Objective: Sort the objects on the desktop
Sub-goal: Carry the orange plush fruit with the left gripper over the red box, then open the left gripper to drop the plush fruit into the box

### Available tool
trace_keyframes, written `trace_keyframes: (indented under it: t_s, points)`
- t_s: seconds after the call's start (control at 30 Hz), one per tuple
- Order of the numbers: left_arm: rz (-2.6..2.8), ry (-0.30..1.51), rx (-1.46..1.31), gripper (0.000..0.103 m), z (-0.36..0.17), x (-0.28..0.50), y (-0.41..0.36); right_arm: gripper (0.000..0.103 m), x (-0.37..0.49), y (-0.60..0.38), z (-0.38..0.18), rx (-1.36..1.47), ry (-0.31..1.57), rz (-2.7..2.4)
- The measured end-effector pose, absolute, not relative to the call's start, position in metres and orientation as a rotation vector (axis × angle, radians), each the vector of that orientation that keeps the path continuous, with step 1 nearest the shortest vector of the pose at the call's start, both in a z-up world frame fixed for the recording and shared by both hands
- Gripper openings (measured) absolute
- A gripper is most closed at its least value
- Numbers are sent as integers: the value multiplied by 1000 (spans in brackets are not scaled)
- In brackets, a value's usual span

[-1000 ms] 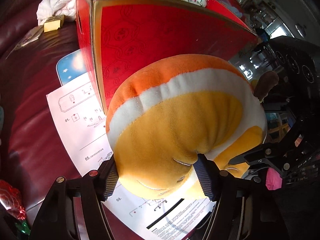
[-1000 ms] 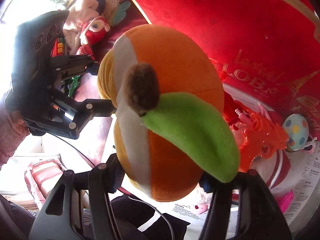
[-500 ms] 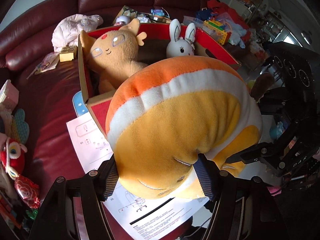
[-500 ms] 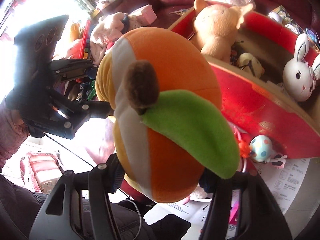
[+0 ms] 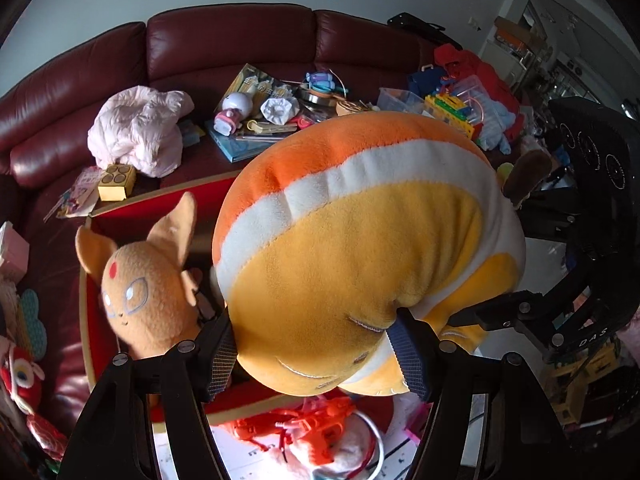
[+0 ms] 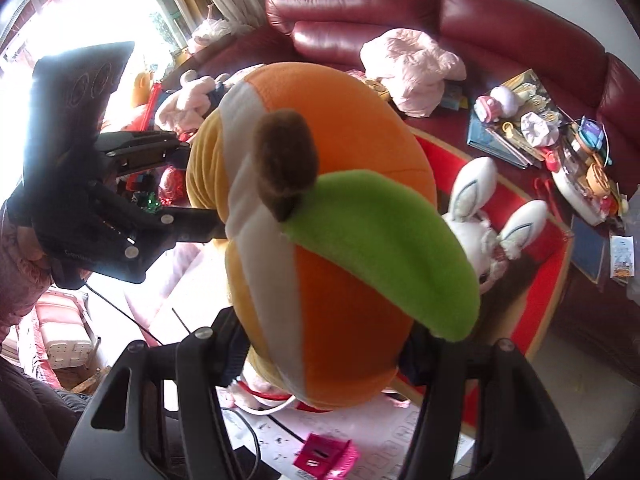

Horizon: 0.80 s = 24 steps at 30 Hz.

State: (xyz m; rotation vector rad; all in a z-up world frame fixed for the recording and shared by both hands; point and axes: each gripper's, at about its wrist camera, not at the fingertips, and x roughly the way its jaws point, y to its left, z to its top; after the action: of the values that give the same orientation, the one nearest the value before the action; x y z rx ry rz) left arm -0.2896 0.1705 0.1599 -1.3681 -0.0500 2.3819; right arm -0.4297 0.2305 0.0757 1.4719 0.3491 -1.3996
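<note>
Both tongs, the left tongs (image 5: 316, 356) and right tongs (image 6: 320, 348), clamp the orange plush (image 5: 360, 248) above the red box (image 5: 86, 320), where two plush toys already sit; sofa clutter awaits.

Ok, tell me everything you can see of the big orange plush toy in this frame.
The orange plush toy is a soft, round fruit shape: orange rind, white band, yellow face with stitched closed eyes and a smile, brown stem and green felt leaf. It is held in the air above the red box, clamped by both the left gripper and right gripper, pads dented into it.
</note>
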Motion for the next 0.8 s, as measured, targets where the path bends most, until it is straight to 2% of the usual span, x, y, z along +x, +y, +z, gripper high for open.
trace_keyframes:
  t_s: [0.23,0.37,0.47,0.67,0.8]
  points:
    - [2314,-44,-1525,69,112,-341,218,63,-474,249,15,1492,502,-1334]
    - [2224,-4,-1638,70,77,-341,238,76,-470,257,-23,1558,605,-1254]
    - [2192,57,-1691,81,63,-337,248,79,-464,268,-41,1605,637,-1240]
    - [2203,62,-1712,99,61,-331,240,85,-465,285,-35,1628,539,-1284]
    - [2205,111,-1698,101,62,-318,237,90,-467,295,-22,1648,459,-1304]
